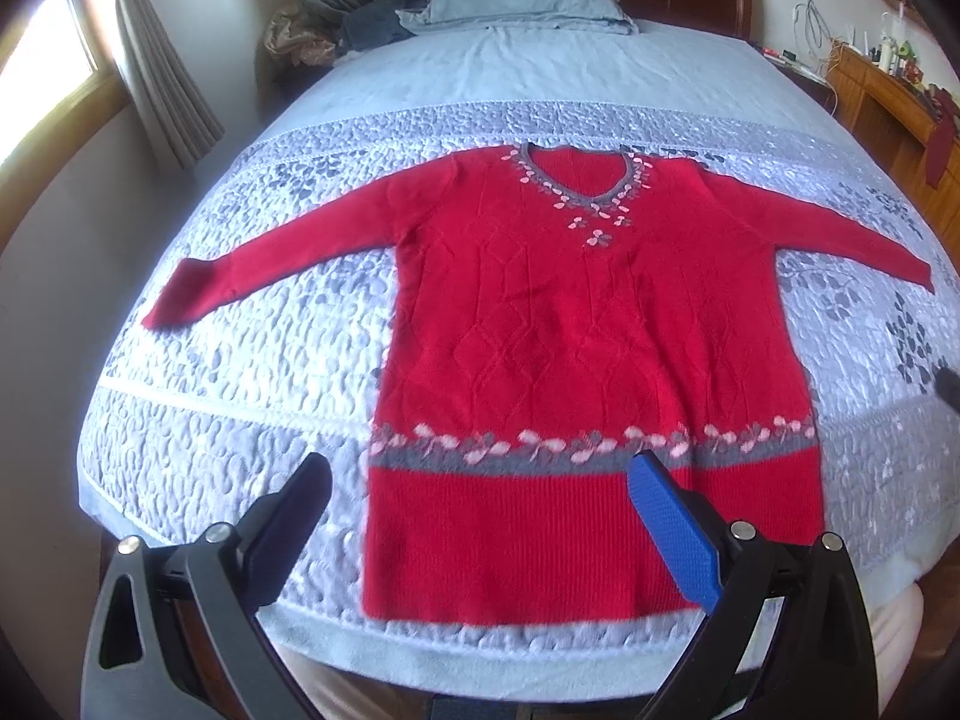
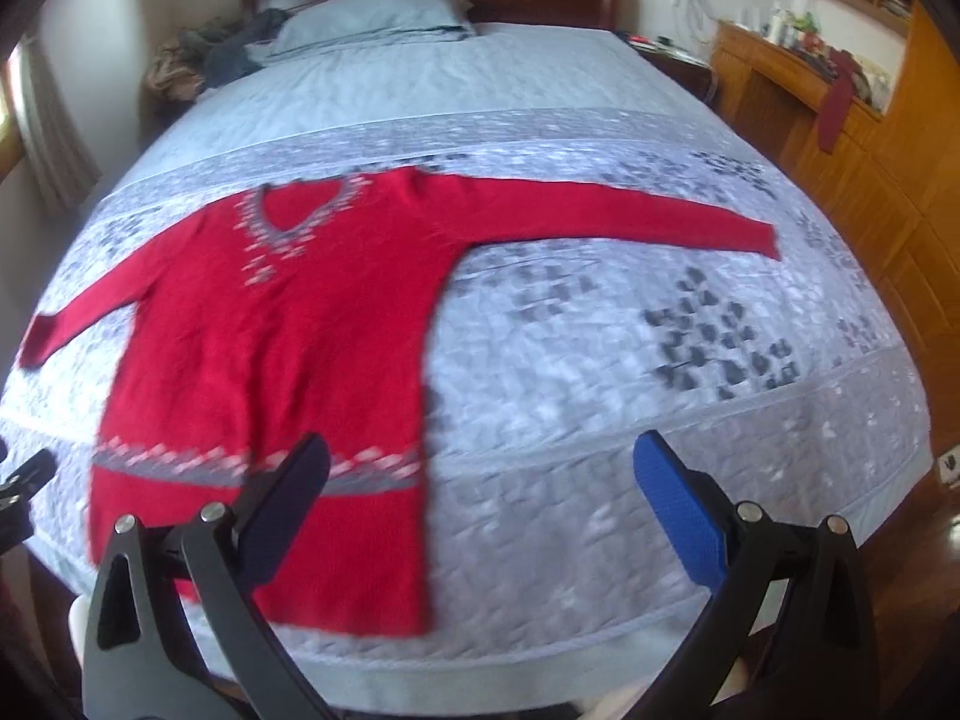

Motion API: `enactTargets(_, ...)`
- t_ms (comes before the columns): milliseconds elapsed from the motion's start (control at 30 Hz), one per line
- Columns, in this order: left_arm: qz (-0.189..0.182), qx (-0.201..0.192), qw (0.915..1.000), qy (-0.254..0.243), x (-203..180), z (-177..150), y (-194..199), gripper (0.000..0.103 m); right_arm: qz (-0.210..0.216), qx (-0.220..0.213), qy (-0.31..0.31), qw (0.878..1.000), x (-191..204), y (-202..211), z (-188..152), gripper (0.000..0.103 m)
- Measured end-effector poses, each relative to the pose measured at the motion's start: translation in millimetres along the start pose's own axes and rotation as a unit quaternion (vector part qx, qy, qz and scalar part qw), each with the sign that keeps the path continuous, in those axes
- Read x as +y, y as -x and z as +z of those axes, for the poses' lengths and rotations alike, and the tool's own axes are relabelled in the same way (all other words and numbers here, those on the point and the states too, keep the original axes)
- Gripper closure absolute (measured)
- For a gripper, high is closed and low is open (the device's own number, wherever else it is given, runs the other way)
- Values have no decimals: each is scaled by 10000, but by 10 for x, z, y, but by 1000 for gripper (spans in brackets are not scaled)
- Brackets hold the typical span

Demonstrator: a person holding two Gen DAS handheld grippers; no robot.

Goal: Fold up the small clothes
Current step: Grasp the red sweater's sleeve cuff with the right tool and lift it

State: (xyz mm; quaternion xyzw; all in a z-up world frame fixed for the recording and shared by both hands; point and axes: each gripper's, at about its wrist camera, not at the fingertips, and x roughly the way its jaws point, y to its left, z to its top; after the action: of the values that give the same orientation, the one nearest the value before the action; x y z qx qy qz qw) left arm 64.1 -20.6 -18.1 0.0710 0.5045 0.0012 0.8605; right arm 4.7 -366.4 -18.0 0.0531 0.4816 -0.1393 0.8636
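A red knitted sweater [image 1: 576, 324] lies flat, front up, on the quilted bedspread [image 1: 240, 360], both sleeves spread sideways and a grey band with pink flowers near the hem. My left gripper [image 1: 480, 468] hovers open above the hem's left half, holding nothing. In the right wrist view the same sweater [image 2: 276, 348] fills the left side, blurred. The right gripper [image 2: 480, 450] stands open over the sweater's right hem corner and the bare quilt beside it, empty. The left gripper's tip [image 2: 24, 480] shows at that view's left edge.
A pillow [image 1: 522, 3] and a heap of dark clothes [image 1: 360, 18] sit at the headboard. A window with a curtain [image 1: 162, 72] is on the left. Wooden cabinets [image 2: 852, 138] with clutter line the right wall. Bare quilt lies right of the sweater.
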Motion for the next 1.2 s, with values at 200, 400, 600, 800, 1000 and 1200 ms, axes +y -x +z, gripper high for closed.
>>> enactTargets(200,-68,-75,9999,-28,-611,682,-367,4,-915,181,-651,9935,-1528,-697,826,2)
enactTargets(400,-265,-159,9995,-45,-1343,1248,-697,4,-909,790,-1272,9845,-2885,-1687,1498,3)
enactTargets(600,-314,-67,9994,-142,-1757,1420,-965,4,-618,1218,-1588,9778,-3411,-2568,1731,3)
enactTargets(800,-1,28,9997,-258,-1742,1384,-1184,4,101,1286,-2151,9680,-3624,-2884,1715,32)
enactTargets(1000,98,151,9997,-161,-1532,1301,-1272,4,426,1027,-2463,9628,-3710,-2750,1681,97)
enactTargets(1200,125,198,9997,-31,-1254,1169,-1255,4,518,391,-1945,9787,-3335,-2090,1931,98)
